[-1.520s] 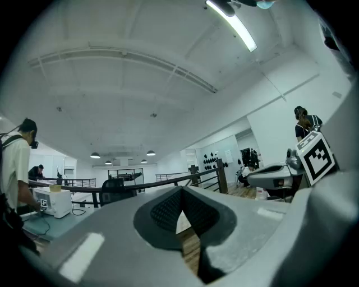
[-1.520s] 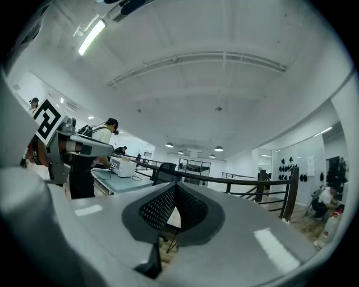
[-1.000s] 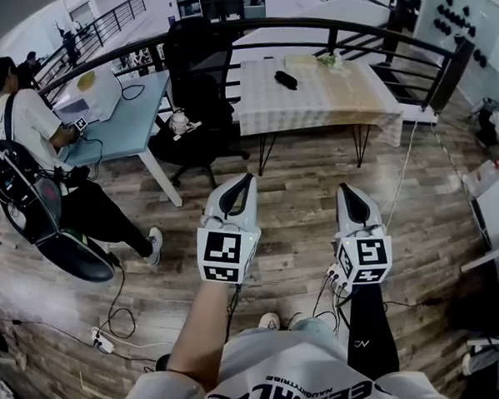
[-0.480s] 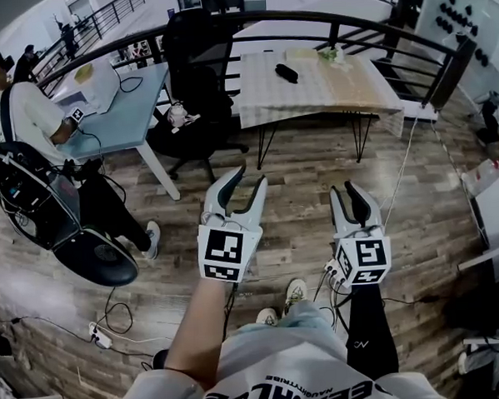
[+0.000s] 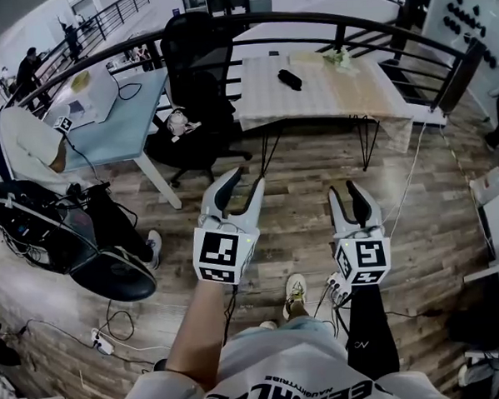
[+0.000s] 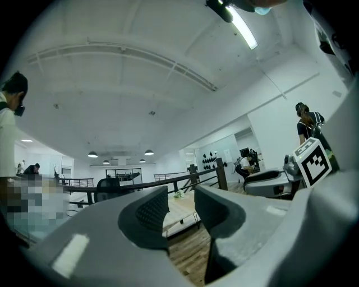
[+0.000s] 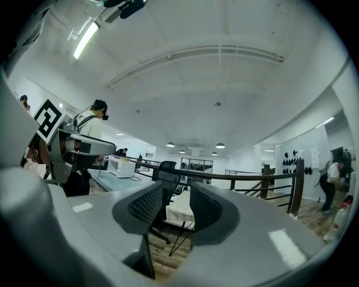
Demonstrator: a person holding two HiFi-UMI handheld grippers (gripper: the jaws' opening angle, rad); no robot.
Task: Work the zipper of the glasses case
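Observation:
The glasses case [image 5: 289, 79], a small dark oblong, lies on a table with a pale checked cloth [image 5: 328, 99] far ahead of me. Both grippers are held level above the wooden floor, well short of that table. My left gripper [image 5: 242, 188] stands open with nothing between its fingers, and its own view shows the gap [image 6: 182, 204] with the table beyond. My right gripper [image 5: 349, 196] is open too. Its jaws have just been opening, and only floor and the table show through the gap [image 7: 176, 203].
A black office chair [image 5: 195, 89] stands left of the clothed table, next to a blue desk [image 5: 120, 126] with a white box [image 5: 94, 92]. A seated person [image 5: 31, 164] is at far left. A dark railing [image 5: 323, 20] runs behind. Cables [image 5: 106, 337] lie on the floor.
Both grippers went from shut to open. I have stepped forward, so the tables and chair sit slightly nearer, and the seated person has slid toward the left edge.

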